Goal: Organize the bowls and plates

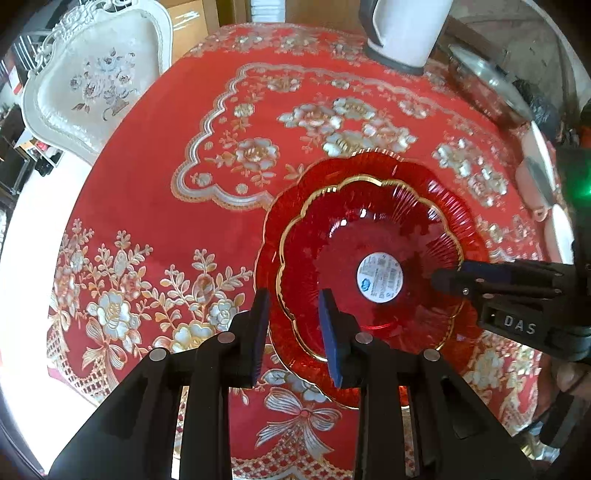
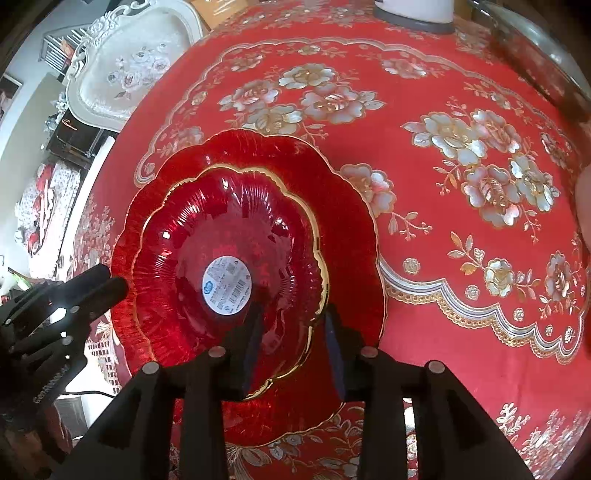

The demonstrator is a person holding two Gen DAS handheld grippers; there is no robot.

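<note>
A small red glass bowl (image 1: 373, 236) with a gold scalloped rim and a white sticker sits inside a larger red gold-rimmed plate (image 1: 369, 166) on the red floral tablecloth (image 1: 147, 177). My left gripper (image 1: 295, 314) hovers over their left edge; both rims show in the narrow gap between its blue pads, and neither pad presses on them. From the right wrist it appears at the plate's left rim (image 2: 114, 280). My right gripper (image 2: 291, 317) straddles the bowl's (image 2: 236, 229) right rim over the plate (image 2: 347, 206), pads apart from the glass. It also shows in the left wrist view (image 1: 443, 278).
A white jug (image 1: 402, 33) on a dark base stands at the table's far edge. To its right is a pot with a glass lid (image 1: 487, 74). An ornate white chair (image 1: 96, 81) stands beyond the table's left side. Pale crockery lies at the right edge (image 1: 535, 177).
</note>
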